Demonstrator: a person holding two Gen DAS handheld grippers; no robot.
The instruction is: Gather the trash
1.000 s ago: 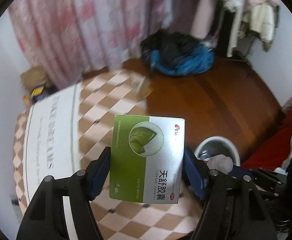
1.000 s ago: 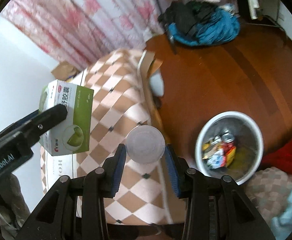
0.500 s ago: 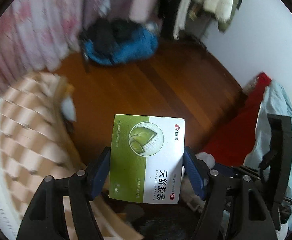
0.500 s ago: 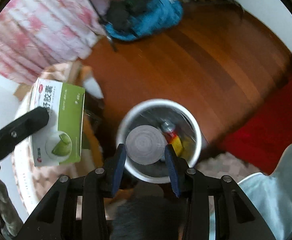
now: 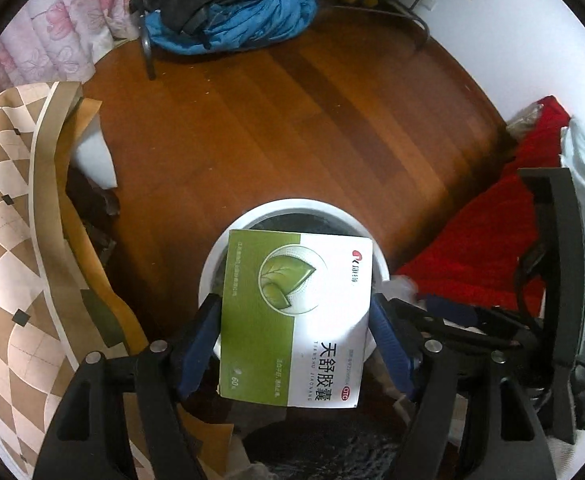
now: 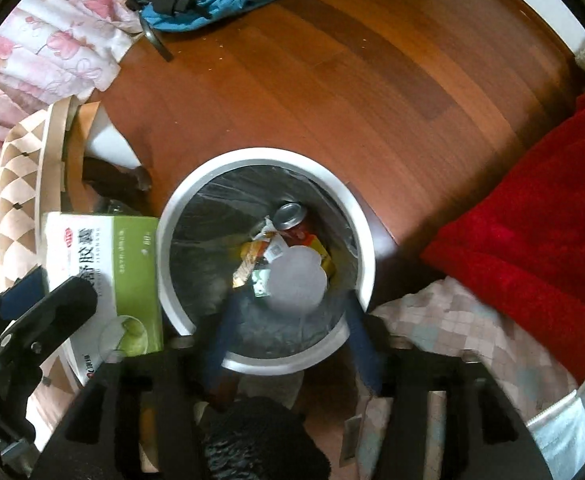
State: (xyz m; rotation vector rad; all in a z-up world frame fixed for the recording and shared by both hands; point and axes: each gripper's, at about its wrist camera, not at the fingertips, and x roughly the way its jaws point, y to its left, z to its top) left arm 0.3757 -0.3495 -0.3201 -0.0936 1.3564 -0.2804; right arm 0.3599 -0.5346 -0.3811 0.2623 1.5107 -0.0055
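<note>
Two grippers above white bin (image 6: 356,208), medicine box (image 5: 296,316) clamped, clear cup (image 6: 296,276) loose

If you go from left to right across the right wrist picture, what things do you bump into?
Checkered cloth → green medicine box → white trash bin → red blanket.

- Medicine box (image 5: 296,320): green and white cardboard with a leaf emblem and printed characters, flat face to the left wrist camera at lower centre of that frame, in front of the bin; in the right wrist view it sits at left, just beside the bin's rim.
- Plastic cup (image 6: 296,278): translucent, round, blurred, at the frame's centre over the bin's opening.
- Bin (image 6: 362,236): round, white-rimmed, lined with clear plastic, on the wooden floor; holds a red can (image 6: 292,218) and yellow wrappers (image 6: 252,254).
</note>
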